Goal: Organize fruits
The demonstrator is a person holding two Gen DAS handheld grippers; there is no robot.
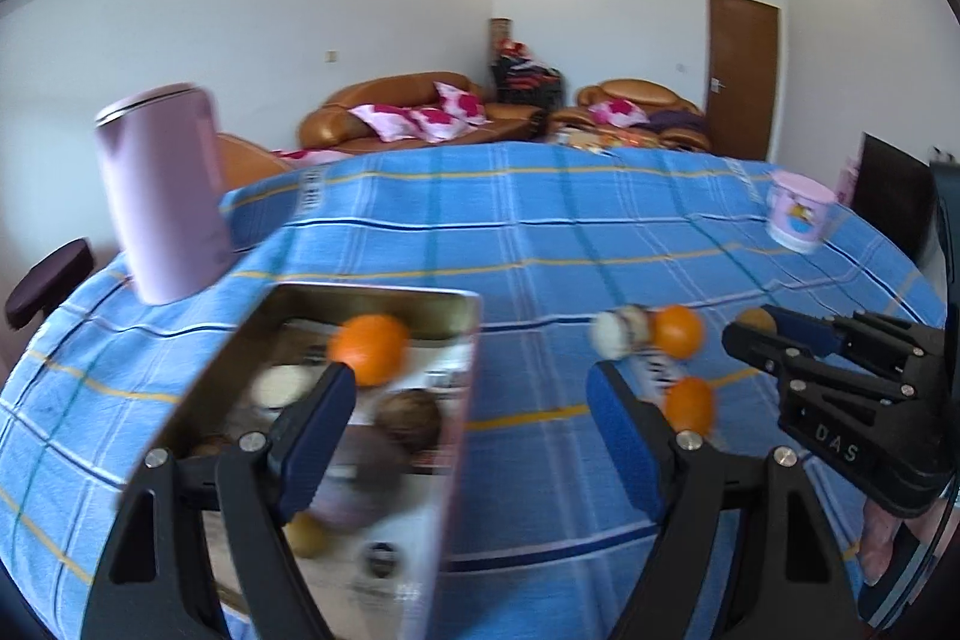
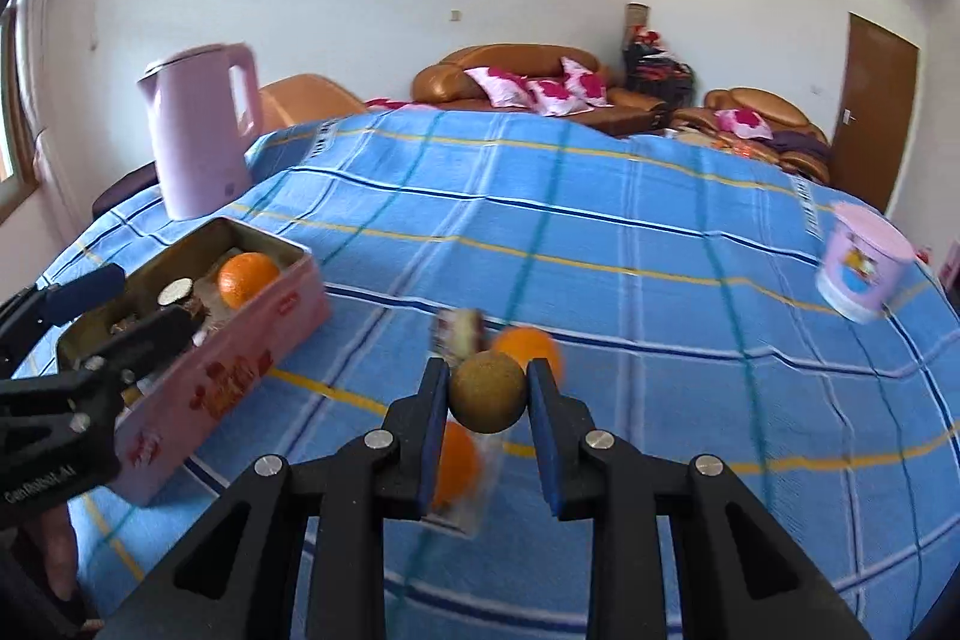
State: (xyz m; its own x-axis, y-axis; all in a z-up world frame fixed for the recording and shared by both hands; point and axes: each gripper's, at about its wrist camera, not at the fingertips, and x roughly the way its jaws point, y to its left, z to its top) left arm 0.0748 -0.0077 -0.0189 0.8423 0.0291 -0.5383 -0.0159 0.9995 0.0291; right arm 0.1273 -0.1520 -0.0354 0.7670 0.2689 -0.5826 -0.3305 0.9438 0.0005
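Right gripper [image 2: 487,388] is clamped on a round brown fruit [image 2: 487,391], one pad on each side of it, and the fruit is clear of the blue checked tablecloth [image 2: 600,244]. Just behind the held fruit sits an orange [image 2: 528,347] and a small wrapped snack [image 2: 459,329]; a second orange [image 2: 457,463] lies lower, partly hidden behind the left finger.

Left gripper [image 1: 474,394] stands wide apart with nothing between its pads, hanging over the near end of the pink tin box [image 2: 228,370]. The box sits on the left side of the table and already holds an orange [image 2: 246,278], a pale round item and some brown ones; the blur makes them hard to name.

Pink kettle [image 2: 201,130] stands behind the box. Pink tub [image 2: 861,274] is far off to the right, well apart from everything.

Step in hand, as I read it: carrying the brown fruit from the loose pile toward the box. Partly done, since two oranges are left on the cloth.

Next move calls for swinging the right gripper leftward over the box rim, lowering into a free spot, then letting go gently. The left gripper crowds that end and should give way.
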